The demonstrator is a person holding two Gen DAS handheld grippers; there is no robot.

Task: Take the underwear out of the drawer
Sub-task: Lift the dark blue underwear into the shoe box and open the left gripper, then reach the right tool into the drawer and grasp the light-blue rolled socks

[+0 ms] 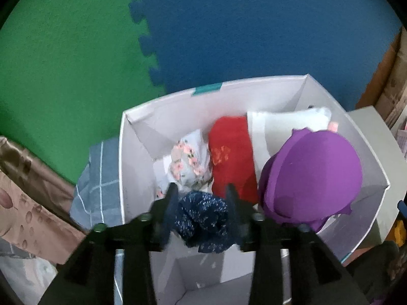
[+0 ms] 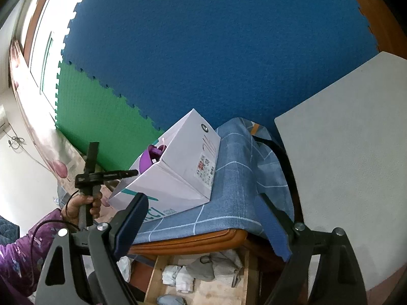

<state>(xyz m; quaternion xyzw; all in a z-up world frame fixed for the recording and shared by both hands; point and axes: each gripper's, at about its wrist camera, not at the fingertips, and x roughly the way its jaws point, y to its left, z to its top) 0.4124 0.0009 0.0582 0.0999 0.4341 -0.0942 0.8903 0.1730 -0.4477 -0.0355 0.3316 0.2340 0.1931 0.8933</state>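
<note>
L gripper (image 1: 202, 203): over near end of the box, pointing steeply down; jaws part open, either side of navy speckled piece (image 1: 203, 219). Whether pads press it – can't tell.
R gripper (image 2: 203, 218): off to the side, apart from box, jaws wide, nothing btwn them.
Hand (image 2: 85, 204): holds L gripper's handle, purple sleeve behind.
Box (image 1: 142, 124): white cardboard, open top, sits on blue check cloth (image 2: 234, 178).
Underwear in box: floral piece (image 1: 189, 162) just beyond navy; red piece (image 1: 232, 157) beside it; purple bra (image 1: 310, 178) at right, against box wall.
Far: blue & green foam mats (image 1: 229, 25).
</note>
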